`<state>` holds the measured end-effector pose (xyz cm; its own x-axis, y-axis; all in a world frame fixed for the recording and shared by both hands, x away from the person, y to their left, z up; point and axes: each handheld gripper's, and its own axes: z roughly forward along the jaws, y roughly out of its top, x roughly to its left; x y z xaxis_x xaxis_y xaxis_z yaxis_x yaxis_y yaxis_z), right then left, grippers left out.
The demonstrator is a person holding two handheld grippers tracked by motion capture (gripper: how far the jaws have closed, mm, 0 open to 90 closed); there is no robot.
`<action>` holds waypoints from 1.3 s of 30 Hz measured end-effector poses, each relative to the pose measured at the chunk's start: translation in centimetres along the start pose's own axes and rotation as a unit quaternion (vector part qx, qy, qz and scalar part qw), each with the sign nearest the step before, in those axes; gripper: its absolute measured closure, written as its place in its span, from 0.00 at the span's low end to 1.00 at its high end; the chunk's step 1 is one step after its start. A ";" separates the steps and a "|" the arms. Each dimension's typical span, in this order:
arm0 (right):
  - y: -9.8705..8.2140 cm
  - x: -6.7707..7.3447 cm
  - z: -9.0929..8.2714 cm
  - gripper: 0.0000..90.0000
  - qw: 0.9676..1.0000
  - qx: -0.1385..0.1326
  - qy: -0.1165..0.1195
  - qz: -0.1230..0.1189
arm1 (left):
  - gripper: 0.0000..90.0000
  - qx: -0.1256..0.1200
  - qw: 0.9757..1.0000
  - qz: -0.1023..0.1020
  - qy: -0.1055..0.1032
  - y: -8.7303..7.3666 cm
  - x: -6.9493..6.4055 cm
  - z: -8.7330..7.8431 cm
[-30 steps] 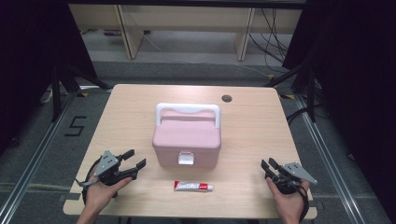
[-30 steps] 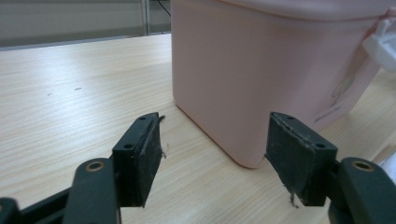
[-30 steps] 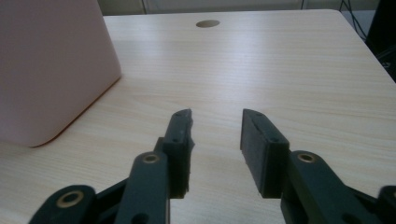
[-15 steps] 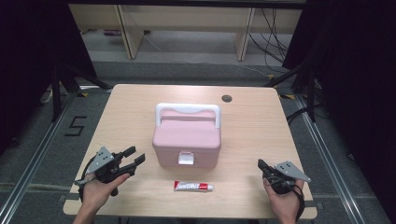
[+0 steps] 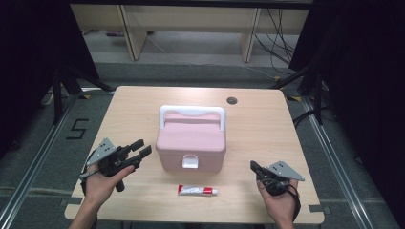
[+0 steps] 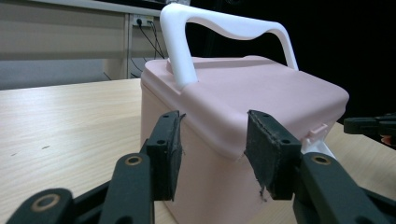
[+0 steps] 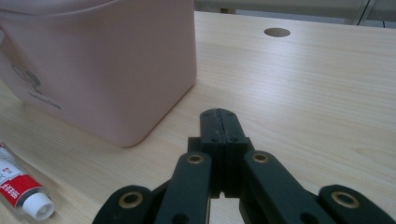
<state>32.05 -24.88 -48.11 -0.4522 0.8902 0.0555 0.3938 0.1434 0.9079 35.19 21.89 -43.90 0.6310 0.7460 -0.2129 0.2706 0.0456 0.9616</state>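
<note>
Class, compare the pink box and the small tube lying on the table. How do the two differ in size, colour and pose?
The pink box is far bigger than the tube. The box is pale pink with a white handle and white latch; the tube is white with red print. The box stands upright in the middle of the table; the tube lies flat on its side near the front edge. Both rest on the table, untouched by either gripper.
</note>
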 end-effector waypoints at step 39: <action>1.6 3.3 0.9 1.00 0.999 0.005 0.044 0.000 | 0.80 0.055 0.994 -0.069 0.065 5.8 0.9 8.1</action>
<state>31.91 -21.30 -46.85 -0.5203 0.8490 0.0920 0.4023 0.1486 0.9034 43.21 17.38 -39.94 0.4858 0.8174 -0.3096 0.4302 0.0848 0.8987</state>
